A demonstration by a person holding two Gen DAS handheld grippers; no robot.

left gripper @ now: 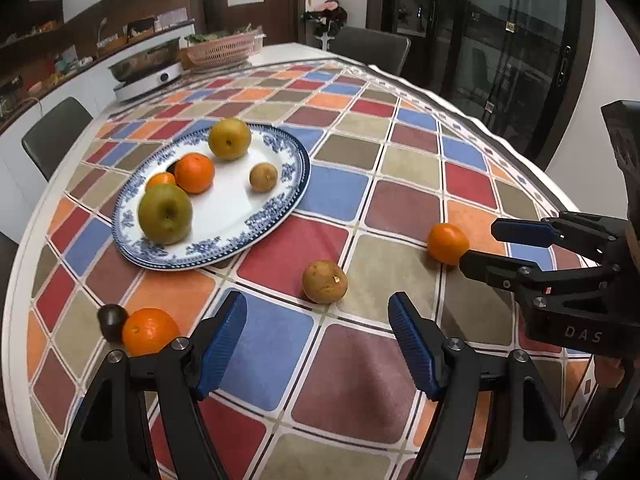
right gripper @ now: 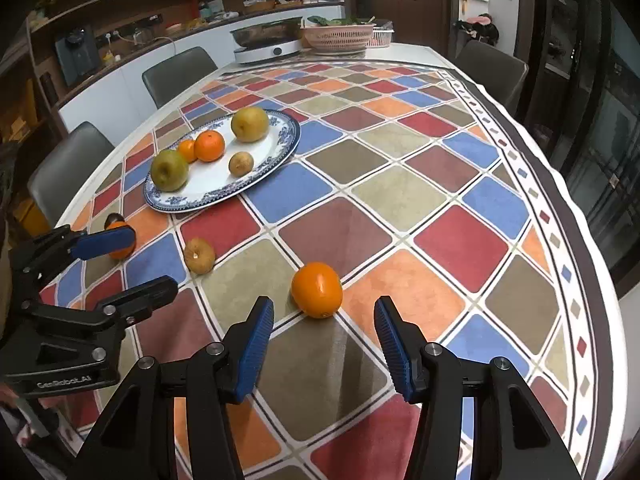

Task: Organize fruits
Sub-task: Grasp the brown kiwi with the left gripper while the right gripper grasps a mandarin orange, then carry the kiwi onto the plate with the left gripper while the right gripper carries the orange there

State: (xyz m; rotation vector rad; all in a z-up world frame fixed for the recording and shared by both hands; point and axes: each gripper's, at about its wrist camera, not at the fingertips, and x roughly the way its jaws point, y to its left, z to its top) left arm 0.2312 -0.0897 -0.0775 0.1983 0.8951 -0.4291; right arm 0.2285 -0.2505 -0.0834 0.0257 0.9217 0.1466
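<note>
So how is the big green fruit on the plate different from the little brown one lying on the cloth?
The green fruit is bigger and smooth-skinned; the brown fruit is smaller and dull. The green fruit sits on the plate; the brown fruit lies on the tablecloth beside it. Both are round, and nothing holds either.

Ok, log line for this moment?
left gripper: open, empty | right gripper: open, facing orange | plate: five fruits | brown fruit: on tablecloth

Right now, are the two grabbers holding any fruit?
Left gripper: open, holding nothing.
Right gripper: open, holding nothing.
</note>
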